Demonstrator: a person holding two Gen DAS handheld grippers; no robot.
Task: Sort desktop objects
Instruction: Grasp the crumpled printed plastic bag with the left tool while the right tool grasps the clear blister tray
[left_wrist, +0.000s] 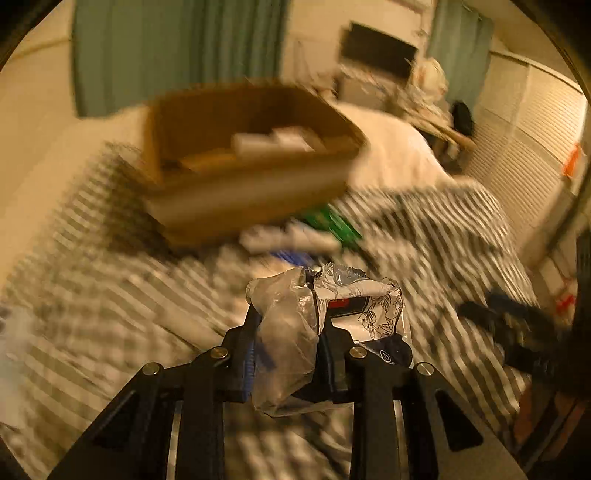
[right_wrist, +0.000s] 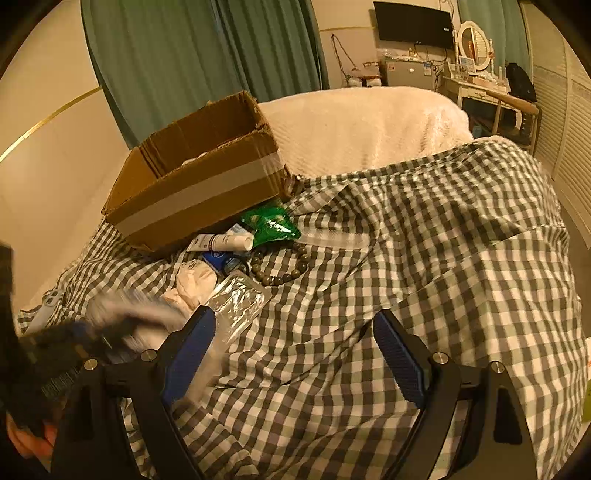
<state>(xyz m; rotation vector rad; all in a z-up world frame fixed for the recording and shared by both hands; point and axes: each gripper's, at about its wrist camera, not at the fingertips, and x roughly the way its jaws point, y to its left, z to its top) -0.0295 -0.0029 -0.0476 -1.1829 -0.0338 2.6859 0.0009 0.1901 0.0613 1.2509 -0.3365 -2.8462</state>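
Checked bedcover (right_wrist: 406, 240) fills both views, cardboard box (right_wrist: 195, 177) upper left. Left tongs (left_wrist: 288, 332) pinch a crumpled plastic wrapper (left_wrist: 295, 325) at lower centre; right tongs (right_wrist: 295, 354) gape wide, holding nothing.

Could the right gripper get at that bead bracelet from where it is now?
Probably yes. The right gripper is open and holds nothing, and the bead bracelet lies uncovered on the checked cloth ahead of it, slightly left, with only bare cloth between them.
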